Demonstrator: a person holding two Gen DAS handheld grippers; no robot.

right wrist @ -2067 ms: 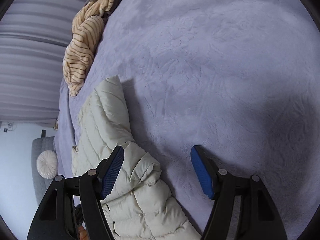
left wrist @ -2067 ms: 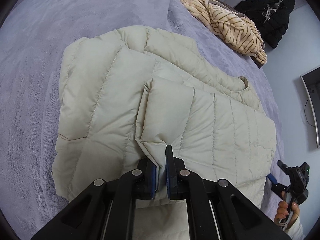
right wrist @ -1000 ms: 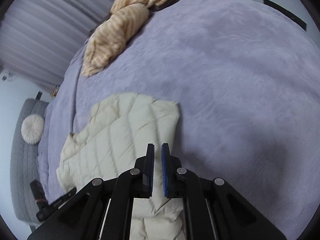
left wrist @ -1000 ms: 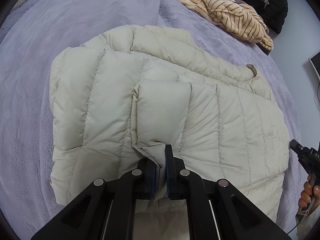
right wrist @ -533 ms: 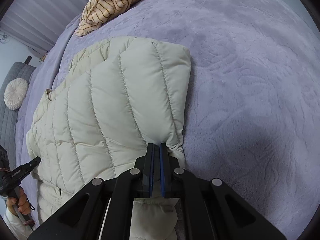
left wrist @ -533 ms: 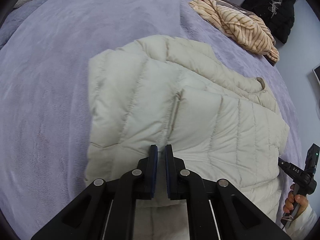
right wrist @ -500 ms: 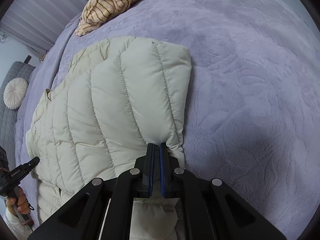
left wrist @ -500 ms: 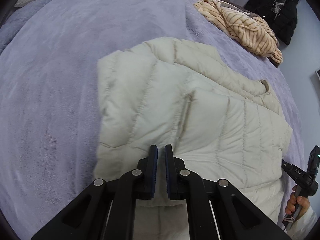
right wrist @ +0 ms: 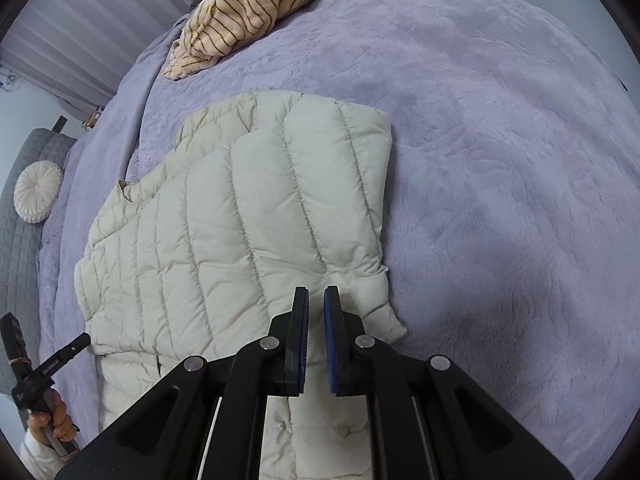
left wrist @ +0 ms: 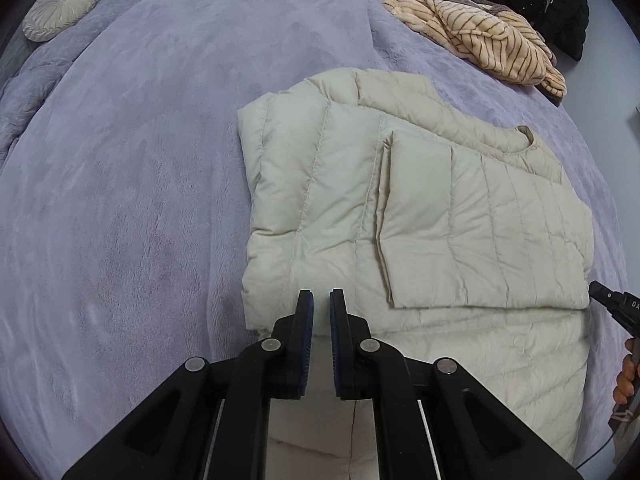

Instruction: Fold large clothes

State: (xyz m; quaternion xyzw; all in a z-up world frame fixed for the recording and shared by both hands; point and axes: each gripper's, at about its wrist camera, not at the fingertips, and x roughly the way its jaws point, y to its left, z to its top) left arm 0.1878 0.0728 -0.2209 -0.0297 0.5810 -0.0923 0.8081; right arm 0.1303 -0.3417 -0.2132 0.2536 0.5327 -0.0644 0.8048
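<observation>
Jacket (left wrist: 400,208) lies folded mid-frame on the bed (left wrist: 140,160); left tool (left wrist: 318,300) is closed, empty; right tool (right wrist: 316,294), also empty, is opening.

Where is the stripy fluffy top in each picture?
Left wrist view: the striped top lies at the upper right, beyond the cream puffer jacket.
Right wrist view: the striped top lies at the upper left, again beyond the jacket.
Shared landmark: the round white cushion.

One cream jacket (left wrist: 420,208), one striped garment (left wrist: 480,36), one cushion (left wrist: 60,4).
</observation>
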